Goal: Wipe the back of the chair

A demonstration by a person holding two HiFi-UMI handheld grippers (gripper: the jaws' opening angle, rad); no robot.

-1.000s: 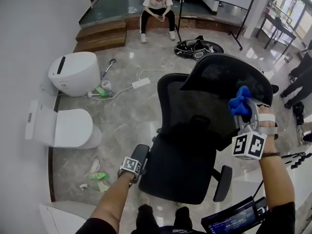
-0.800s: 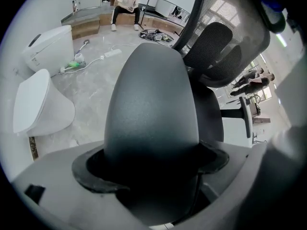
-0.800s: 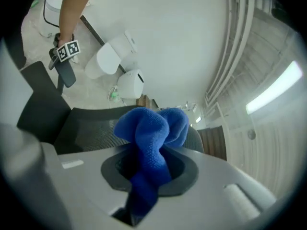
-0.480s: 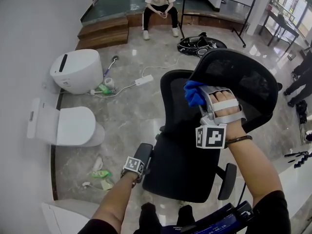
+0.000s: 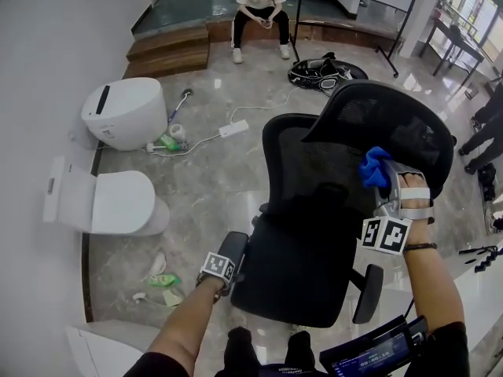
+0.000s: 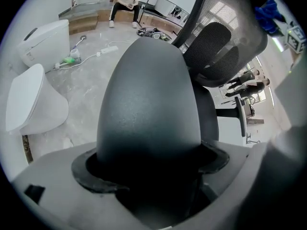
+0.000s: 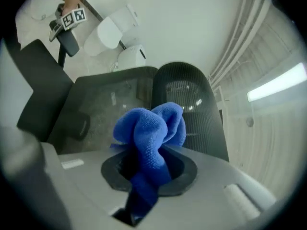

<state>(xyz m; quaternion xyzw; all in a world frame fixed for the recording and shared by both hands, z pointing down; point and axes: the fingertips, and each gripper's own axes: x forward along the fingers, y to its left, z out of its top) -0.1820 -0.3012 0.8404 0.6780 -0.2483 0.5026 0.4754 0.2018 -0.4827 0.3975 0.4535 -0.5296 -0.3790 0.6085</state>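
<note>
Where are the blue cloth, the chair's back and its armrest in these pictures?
blue cloth (image 7: 151, 133), right gripper view, middle of the bunched fold.
chair back (image 5: 314, 171), head view, centre of the black mesh.
armrest (image 6: 148, 99), left gripper view, top of its rounded pad.

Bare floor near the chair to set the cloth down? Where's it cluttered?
Free: marble floor between the near toilet and the chair; also the stretch between the steps and the power strip. Crowded: bottle and brush beside the far toilet, litter beside the near toilet, cable coil behind the chair.
</note>
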